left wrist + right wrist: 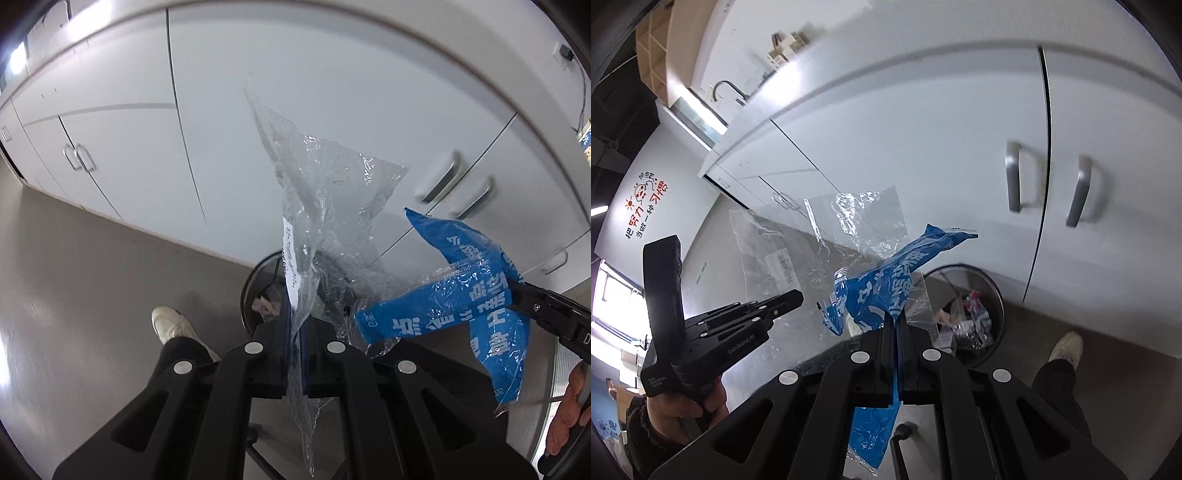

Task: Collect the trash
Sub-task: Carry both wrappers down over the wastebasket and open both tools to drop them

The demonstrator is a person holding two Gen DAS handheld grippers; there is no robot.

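Note:
My left gripper (294,325) is shut on a clear plastic bag (325,206) with a white label; the bag stands up from the jaws. My right gripper (897,325) is shut on a blue printed wrapper (882,284). In the left wrist view the blue wrapper (454,295) hangs from the right gripper (517,295) at the right. In the right wrist view the left gripper (794,297) holds the clear bag (798,254) at the left. A round metal trash bin (979,314) with litter inside stands on the floor below both grippers; it shows behind the bag in the left wrist view (258,291).
White cabinet doors (923,147) with metal handles (1014,177) rise behind the bin. The floor (92,277) is grey. The person's white shoe (171,323) and dark trouser leg stand beside the bin. A counter with a faucet (729,90) is at upper left.

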